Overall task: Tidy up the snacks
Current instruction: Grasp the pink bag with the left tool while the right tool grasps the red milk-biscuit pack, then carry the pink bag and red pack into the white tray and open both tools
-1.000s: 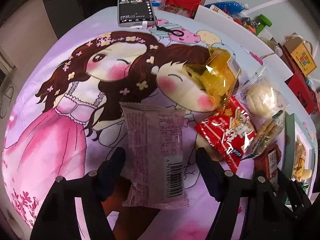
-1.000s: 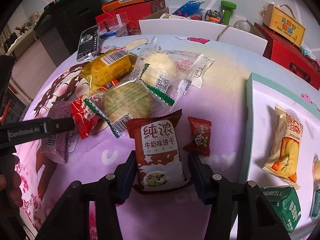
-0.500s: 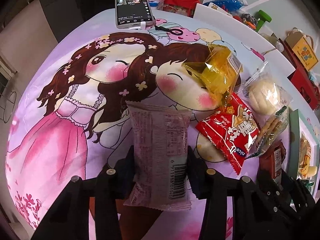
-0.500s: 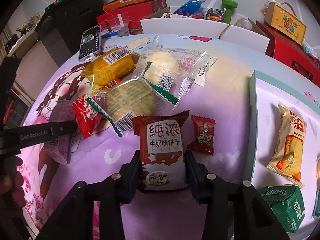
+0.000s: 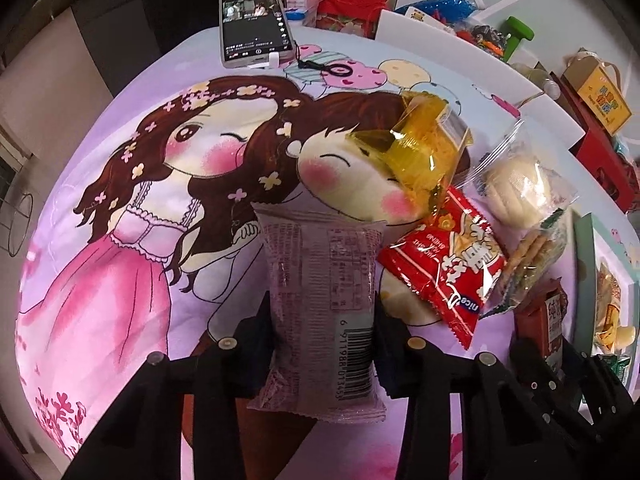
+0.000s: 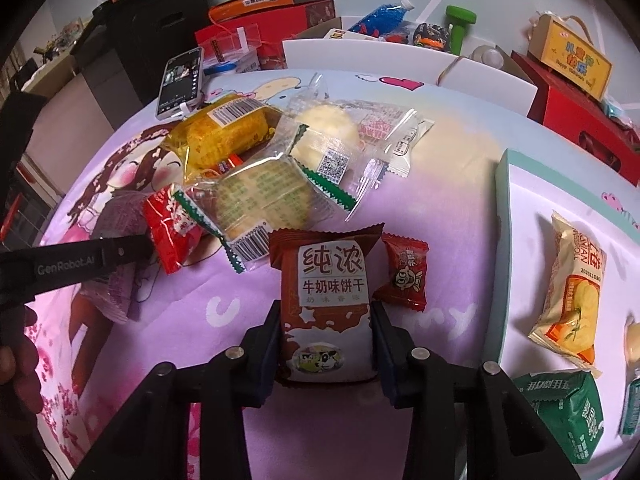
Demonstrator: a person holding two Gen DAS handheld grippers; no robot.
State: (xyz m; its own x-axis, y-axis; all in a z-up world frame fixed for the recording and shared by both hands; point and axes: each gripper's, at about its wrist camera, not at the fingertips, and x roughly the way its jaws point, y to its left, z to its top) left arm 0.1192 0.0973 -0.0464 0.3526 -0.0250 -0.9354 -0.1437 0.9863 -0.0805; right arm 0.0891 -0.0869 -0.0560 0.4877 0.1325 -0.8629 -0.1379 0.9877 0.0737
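A pale purple snack packet (image 5: 320, 276) lies barcode-up on the cartoon-print cloth (image 5: 120, 280). My left gripper (image 5: 323, 320) is closing on it, and both pads press its sides. In the right wrist view a brown milk-biscuit packet (image 6: 328, 280) sits between the pads of my right gripper (image 6: 326, 324), which is shut on its lower half. A small dark red candy packet (image 6: 402, 272) lies just right of it. The purple packet (image 6: 120, 216) also shows at the left in that view, under a left finger (image 6: 100, 258).
Between the grippers lies a pile: a yellow packet (image 5: 428, 152), a red packet (image 5: 444, 276), a bagged bun (image 5: 516, 188) and bagged crackers (image 6: 260, 196). A teal-rimmed white tray (image 6: 504, 208) at the right holds several packets. A phone (image 5: 254, 24) and boxes stand at the back.
Both grippers went from open around their packets to pressed on them. The left jaws narrowed a lot onto the purple packet, the right ones slightly onto the brown packet.
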